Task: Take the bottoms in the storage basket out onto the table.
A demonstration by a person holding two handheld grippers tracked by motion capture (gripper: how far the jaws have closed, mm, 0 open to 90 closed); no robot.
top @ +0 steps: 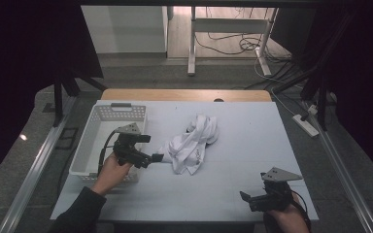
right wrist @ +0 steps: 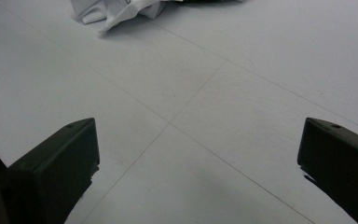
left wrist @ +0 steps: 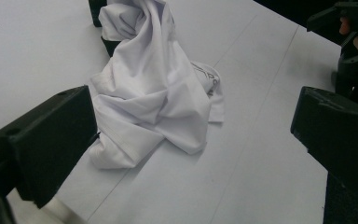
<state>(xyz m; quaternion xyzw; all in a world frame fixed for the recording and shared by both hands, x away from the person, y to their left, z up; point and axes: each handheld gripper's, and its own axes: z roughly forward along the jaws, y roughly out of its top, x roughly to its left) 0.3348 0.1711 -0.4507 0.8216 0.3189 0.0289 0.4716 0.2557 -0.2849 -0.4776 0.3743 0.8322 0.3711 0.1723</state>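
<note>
Left gripper [top: 156, 157], jaws spread wide, hovers at the near-left edge of a crumpled white shirt [top: 193, 142] lying mid-table on the white table [top: 252, 160]. The garment sits directly ahead of those jaws, touching or almost touching the left one in the left gripper view, its long axis running from the near-left corner away toward the far right. Right gripper [top: 245, 198], likewise open and empty, waits well apart at the near-right corner, making the left hand [top: 110, 170] by far the closer. A white plastic basket [top: 93, 141] stands just behind the left gripper at the table's left side. Nothing lies between jaws and cloth; the likely next move is a pinch on the nearest fold.
</note>
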